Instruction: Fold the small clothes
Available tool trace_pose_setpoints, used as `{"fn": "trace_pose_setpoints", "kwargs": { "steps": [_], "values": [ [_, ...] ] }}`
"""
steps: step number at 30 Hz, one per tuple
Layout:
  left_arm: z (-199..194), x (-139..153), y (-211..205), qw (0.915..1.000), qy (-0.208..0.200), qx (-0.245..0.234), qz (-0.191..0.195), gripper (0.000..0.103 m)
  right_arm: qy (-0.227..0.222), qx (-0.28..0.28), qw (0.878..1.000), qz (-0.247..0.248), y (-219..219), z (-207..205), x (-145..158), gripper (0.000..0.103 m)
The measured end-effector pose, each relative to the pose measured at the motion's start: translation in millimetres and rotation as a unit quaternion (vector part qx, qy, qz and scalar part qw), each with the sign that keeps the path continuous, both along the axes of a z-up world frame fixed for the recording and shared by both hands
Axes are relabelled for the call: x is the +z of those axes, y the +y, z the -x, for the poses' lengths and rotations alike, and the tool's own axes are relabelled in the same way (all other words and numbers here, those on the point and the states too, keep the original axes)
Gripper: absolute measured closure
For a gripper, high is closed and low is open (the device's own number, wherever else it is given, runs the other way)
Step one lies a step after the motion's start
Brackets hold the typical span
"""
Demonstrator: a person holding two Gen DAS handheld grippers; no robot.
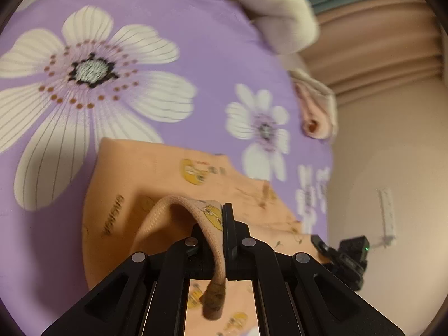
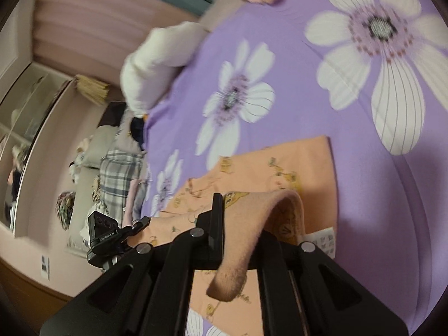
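Here the purple flowered bed sheet (image 1: 173, 28) fills both views, and the peach garment (image 1: 134, 173) lies on it at about six o'clock, partly doubled over, so I judge the fold half done. My left tool (image 1: 221, 224) pinches its ribbed hem; my right tool (image 2: 224, 218) pinches another edge. The garment is soft peach knit with yellow cartoon prints.

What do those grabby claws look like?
Both are matte black plastic. The left claw and right claw each have flat, straight fingers on angular linkage arms with triangular cut-outs, joined by round silver pins. Seen from the side, the left one carries a boxy black camera block with small white lettering. No sleeves or cables show.
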State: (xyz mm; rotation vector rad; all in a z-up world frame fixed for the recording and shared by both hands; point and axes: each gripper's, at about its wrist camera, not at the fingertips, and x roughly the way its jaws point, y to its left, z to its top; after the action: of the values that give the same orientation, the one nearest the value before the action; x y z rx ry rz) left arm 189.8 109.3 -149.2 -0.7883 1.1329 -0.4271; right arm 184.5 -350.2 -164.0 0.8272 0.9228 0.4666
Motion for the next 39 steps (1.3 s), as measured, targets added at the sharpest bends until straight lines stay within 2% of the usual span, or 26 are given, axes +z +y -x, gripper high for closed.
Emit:
{"fn": "trace_pose_setpoints", "kwargs": {
  "steps": [4, 6, 7, 8, 10, 12, 14, 15, 18, 20, 22, 24, 26, 28, 30, 33, 35, 39],
  "values": [
    [-15, -18, 5, 0.9984, 0.05, 0.011, 0.025, 0.103, 0.054, -0.008, 0.998, -0.016, -7, -16, -13, 0.095],
    [-20, -24, 8, 0.9961, 0.075, 0.016, 0.044, 0.103, 0.087, -0.02, 0.995, -0.035, -11, -23, -20, 0.089],
    [-23, -27, 10, 0.9944, 0.089, 0.02, 0.055, 0.103, 0.102, -0.027, 0.993, -0.049, -14, -26, -24, 0.083],
    [-25, -29, 13, 0.9929, 0.098, 0.02, 0.065, 0.103, 0.113, -0.036, 0.991, -0.066, -17, -29, -26, 0.07],
    [-30, -32, 18, 0.9894, 0.112, 0.033, 0.086, 0.086, 0.125, -0.057, 0.985, -0.1, -24, -32, -29, 0.062],
    [-33, -31, 24, 0.9862, 0.11, 0.051, 0.113, 0.048, 0.133, -0.076, 0.978, -0.138, -34, -35, -33, 0.062],
    [-37, -29, 31, 0.9836, 0.099, 0.073, 0.132, 0.042, 0.128, -0.087, 0.976, -0.155, -41, -36, -32, 0.062],
    [-40, -27, 34, 0.9842, 0.093, 0.081, 0.127, 0.042, 0.119, -0.09, 0.976, -0.158, -44, -38, -31, 0.061],
    [-44, -21, 44, 0.9845, 0.081, 0.111, 0.109, 0.042, 0.097, -0.105, 0.981, -0.128, -51, -38, -22, 0.061],
    [-45, -16, 53, 0.9822, 0.066, 0.13, 0.118, 0.042, 0.078, -0.119, 0.983, -0.114, -56, -35, -16, 0.061],
    [-44, -5, 60, 0.985, 0.058, 0.134, 0.092, 0.042, 0.056, -0.123, 0.985, -0.111, -63, -24, -6, 0.061],
    [-36, 9, 59, 0.9916, 0.04, 0.114, 0.048, 0.042, 0.031, -0.115, 0.988, -0.093, -63, -16, 3, 0.061],
    [-23, 23, 53, 0.9963, 0.018, 0.084, -0.01, 0.042, 0.005, -0.099, 0.994, -0.052, -64, -3, 17, 0.061],
    [-2, 37, 41, 0.9964, -0.014, 0.044, -0.071, 0.042, -0.021, -0.072, 0.997, 0.006, -59, 14, 33, 0.061],
    [24, 45, 28, 0.9923, -0.043, 0.003, -0.116, 0.042, -0.042, -0.042, 0.996, 0.062, -48, 34, 43, 0.061],
    [57, 52, 6, 0.9829, -0.079, -0.042, -0.161, 0.042, -0.062, -0.003, 0.987, 0.15, -22, 61, 48, 0.074],
    [82, 52, -3, 0.9757, -0.107, -0.065, -0.18, 0.042, -0.072, 0.023, 0.979, 0.19, -6, 80, 46, 0.082],
    [113, 42, -21, 0.9638, -0.133, -0.097, -0.21, 0.044, -0.085, 0.067, 0.969, 0.223, 21, 106, 32, 0.086]
  ]
}}
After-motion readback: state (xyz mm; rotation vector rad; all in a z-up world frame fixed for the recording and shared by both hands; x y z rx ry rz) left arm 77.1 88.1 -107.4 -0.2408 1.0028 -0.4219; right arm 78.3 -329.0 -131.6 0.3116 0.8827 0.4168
